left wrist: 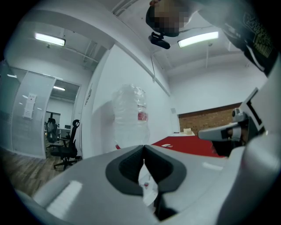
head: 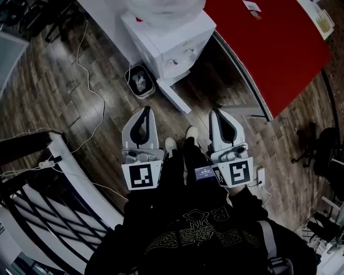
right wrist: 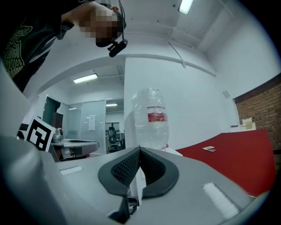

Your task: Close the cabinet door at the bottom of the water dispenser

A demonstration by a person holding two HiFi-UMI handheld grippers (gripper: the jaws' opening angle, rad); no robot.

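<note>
The white water dispenser (head: pixel 167 38) stands ahead with a clear bottle (head: pixel 161 6) on top. Its bottom cabinet door (head: pixel 174 96) stands open, swung out over the floor toward me. My left gripper (head: pixel 144 110) is shut and empty, short of the door and to its left. My right gripper (head: pixel 215 111) is also shut and empty, to the right of the door. Neither touches it. In the left gripper view the shut tips (left wrist: pixel 144 146) point at the bottle (left wrist: pixel 129 116). The right gripper view shows the same bottle (right wrist: pixel 151 118) beyond its shut tips (right wrist: pixel 139 149).
A small grey bin (head: pixel 141 81) sits on the wood floor left of the dispenser, with a cable (head: pixel 92 92) trailing nearby. A red table (head: pixel 269 48) runs along the right, with an office chair (head: pixel 322 145) beyond. A white rack (head: pixel 70 172) stands at my left.
</note>
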